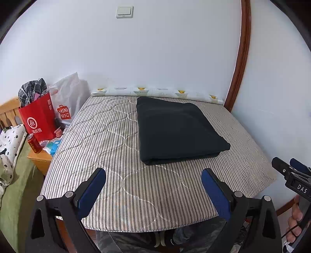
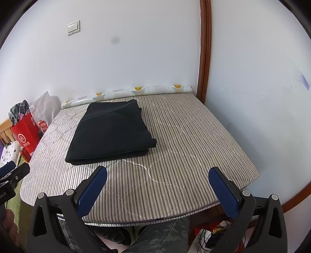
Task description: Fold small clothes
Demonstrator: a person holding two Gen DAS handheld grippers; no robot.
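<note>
One dark garment (image 1: 178, 130), folded flat rectangle, layered edges, on striped pad (image 1: 116, 175)

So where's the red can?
In the left wrist view, the can stands far left on the nightstand, before the red bag, beside the mattress.

This is a lived-in home bedroom. Ahead of the jaws lies a striped quilted mattress (image 1: 108, 148) pushed against a white wall with a light switch (image 1: 124, 11) and a wooden door frame (image 1: 241, 56). Far left of the jaws, a wooden nightstand (image 1: 39, 159) holds a red shopping bag (image 1: 38, 118), a soda can (image 1: 34, 143) and a white plastic bag (image 1: 68, 97), beside patterned bedding (image 1: 9, 144).
</note>
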